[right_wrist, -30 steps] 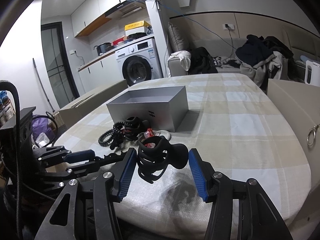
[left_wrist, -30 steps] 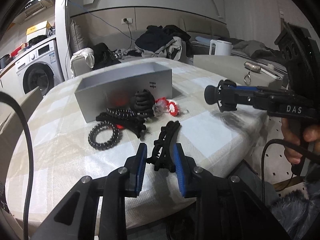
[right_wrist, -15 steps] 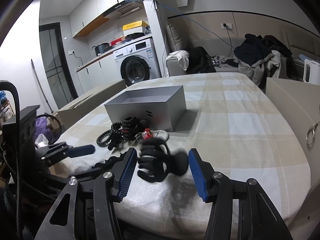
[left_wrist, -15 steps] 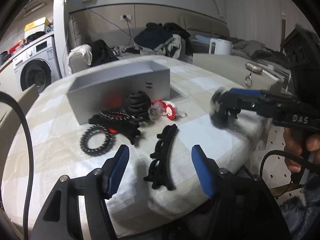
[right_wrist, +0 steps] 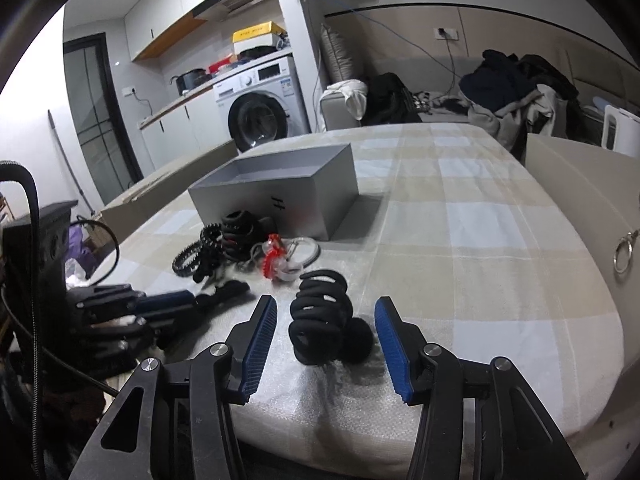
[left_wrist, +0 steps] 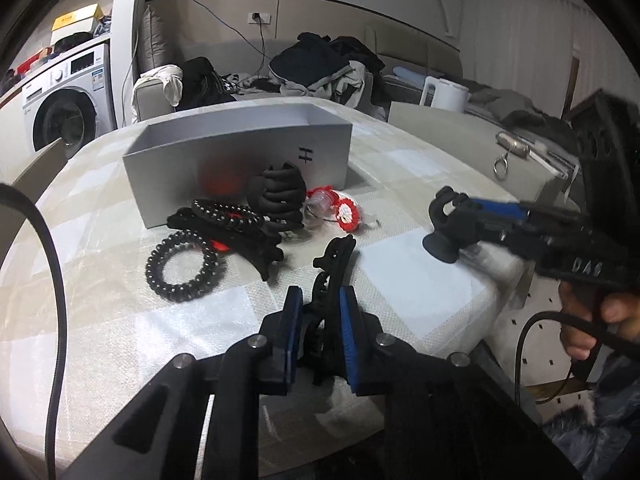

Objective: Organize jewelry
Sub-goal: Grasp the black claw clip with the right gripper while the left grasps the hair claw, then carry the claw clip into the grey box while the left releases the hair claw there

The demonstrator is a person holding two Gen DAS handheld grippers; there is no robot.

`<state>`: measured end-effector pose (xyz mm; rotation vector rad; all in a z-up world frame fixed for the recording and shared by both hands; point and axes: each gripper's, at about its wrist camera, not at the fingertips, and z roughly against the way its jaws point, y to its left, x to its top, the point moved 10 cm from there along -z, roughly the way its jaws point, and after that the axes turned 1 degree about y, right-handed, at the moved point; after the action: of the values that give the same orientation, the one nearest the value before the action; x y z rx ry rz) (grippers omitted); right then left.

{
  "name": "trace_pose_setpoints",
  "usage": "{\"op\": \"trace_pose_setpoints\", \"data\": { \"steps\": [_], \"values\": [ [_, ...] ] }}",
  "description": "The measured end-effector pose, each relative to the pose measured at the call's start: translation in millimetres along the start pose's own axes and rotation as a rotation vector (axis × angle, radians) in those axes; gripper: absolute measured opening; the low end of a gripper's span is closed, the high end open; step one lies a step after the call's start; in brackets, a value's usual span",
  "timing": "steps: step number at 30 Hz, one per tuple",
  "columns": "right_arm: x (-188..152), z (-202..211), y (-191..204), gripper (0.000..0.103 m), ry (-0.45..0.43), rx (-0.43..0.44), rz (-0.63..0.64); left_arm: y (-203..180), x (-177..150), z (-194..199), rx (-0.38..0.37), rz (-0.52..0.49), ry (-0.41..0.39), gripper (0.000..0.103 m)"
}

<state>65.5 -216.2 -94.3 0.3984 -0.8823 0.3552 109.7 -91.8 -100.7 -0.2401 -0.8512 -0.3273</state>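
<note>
My left gripper (left_wrist: 318,322) has its pads drawn in narrow on a flat black hair clip (left_wrist: 332,268), which sticks out ahead of them over the checked table (left_wrist: 120,320). My right gripper (right_wrist: 325,334) is spread wide, with a black claw clip (right_wrist: 320,320) lying loose between the pads, touching neither. Just beyond my left fingers, to their left, lies a black coil tie (left_wrist: 185,265). Past it sits a heap of black clips (left_wrist: 276,200), with a red and white piece (left_wrist: 347,216) to its right. Farther ahead stands the open grey box (left_wrist: 240,152), right behind the heap. Beyond the table are a washer (right_wrist: 260,112) and clothes (left_wrist: 320,64).
</note>
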Motion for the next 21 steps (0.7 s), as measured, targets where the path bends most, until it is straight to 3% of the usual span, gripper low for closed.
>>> {"op": "trace_pose_setpoints", "data": {
  "steps": [3, 4, 5, 11, 21],
  "values": [
    [-3, -5, 0, 0.048, 0.022, -0.007, 0.004, -1, 4, 6, 0.002, -0.002, -0.028, 0.013],
    [-3, -6, 0, 0.035, 0.026, -0.011, 0.008, -2, 5, 10, 0.005, -0.005, -0.040, 0.013],
    [-3, -6, 0, 0.029, 0.029, -0.006, 0.002, -2, 7, 12, 0.008, -0.010, -0.053, 0.013],
    [19, 19, 0, 0.029, -0.076, 0.071, -0.066, -2, 22, 31, 0.038, -0.006, -0.142, 0.013],
    [79, 17, 13, 0.029, -0.131, 0.130, -0.089, 42, 69, 43, 0.146, 0.053, -0.261, 0.013]
  ]
}}
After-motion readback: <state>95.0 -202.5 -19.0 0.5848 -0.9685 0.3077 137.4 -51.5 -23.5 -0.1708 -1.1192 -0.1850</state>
